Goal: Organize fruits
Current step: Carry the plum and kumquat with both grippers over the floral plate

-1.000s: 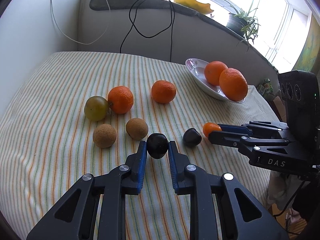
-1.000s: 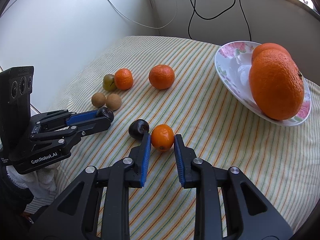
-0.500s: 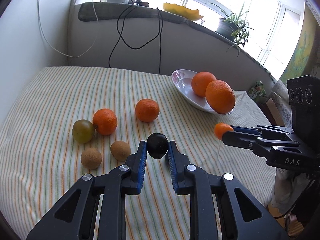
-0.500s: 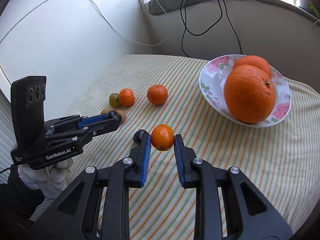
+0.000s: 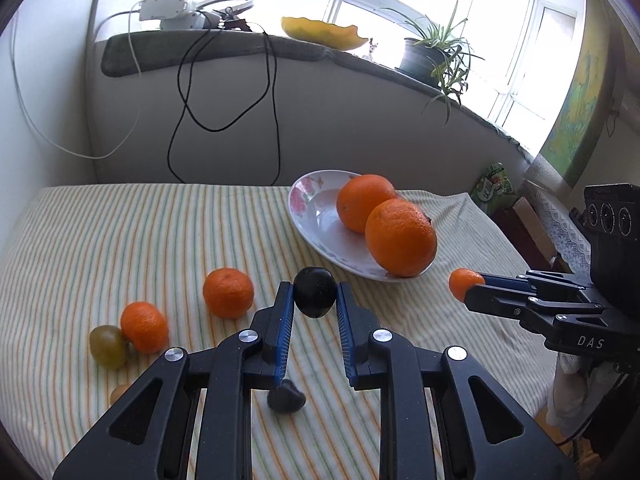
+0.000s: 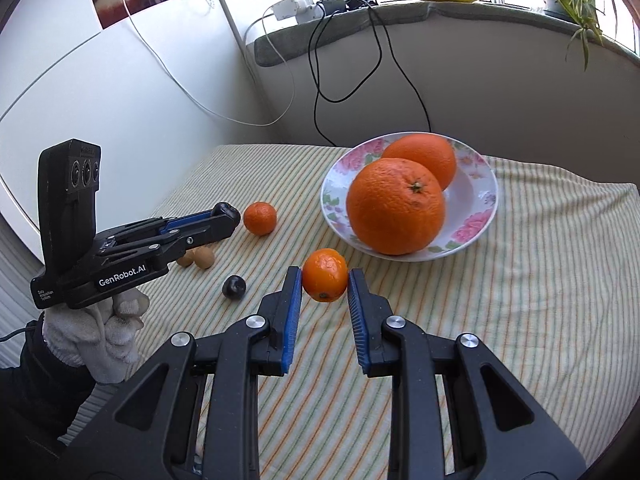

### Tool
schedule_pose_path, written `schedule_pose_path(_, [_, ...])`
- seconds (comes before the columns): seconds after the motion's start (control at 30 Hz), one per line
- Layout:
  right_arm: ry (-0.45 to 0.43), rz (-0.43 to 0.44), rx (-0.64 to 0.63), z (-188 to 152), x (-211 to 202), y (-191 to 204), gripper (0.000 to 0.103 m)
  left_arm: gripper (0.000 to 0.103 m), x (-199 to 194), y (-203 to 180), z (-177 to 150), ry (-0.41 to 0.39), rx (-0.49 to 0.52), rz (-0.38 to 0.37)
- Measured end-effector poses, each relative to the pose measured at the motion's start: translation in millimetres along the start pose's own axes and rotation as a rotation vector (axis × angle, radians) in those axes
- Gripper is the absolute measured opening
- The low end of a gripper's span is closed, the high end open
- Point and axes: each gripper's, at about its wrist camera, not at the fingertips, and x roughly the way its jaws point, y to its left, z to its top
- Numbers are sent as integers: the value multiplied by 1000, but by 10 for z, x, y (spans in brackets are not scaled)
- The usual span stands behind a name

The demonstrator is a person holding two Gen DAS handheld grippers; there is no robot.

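the left tongs [image 6: 230, 213] carried white lettering that read "genrobot.ai", with smaller print below it too small to read; the right tongs [image 5: 466, 285] showed "das" on their side. a plate [image 6: 476, 184] with pink flowers stood on the striped cloth [image 6: 540, 280] and held two big oranges [image 6: 395, 206], touching each other. on the cloth lay two tangerines [image 5: 228, 292], a greenish fruit [image 5: 108, 346] touching the nearer one, two brown fruits [image 6: 203, 258] side by side, and a second dark plum [image 5: 286, 398] under the left tongs. black and white cables [image 5: 224, 92] hung down the wall from the sill, where a potted plant [image 5: 432, 58] and a yellow dish [image 5: 324, 32] stood. the left tongs gripped a dark plum [image 5: 315, 292] between the blue pads, raised above the cloth, just short of the plate. the right tongs clamped a small orange [image 6: 325, 275] at their tips, also in the air, near the plate's front rim.
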Motion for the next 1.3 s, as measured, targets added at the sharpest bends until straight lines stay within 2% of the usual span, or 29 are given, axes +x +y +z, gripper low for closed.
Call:
schedule_pose_path(0.6, [-42, -87, 64, 245, -12, -576, 24, 20, 464, -172, 277, 34, 39, -23])
schedule_pose_path(0.87, [-31, -104, 89, 397, 184, -812, 24, 20, 614, -188, 357, 47, 48, -16])
schedule_pose_path(1.3, [-16, -103, 118, 507, 432, -972, 24, 20, 737, -170, 427, 59, 63, -9])
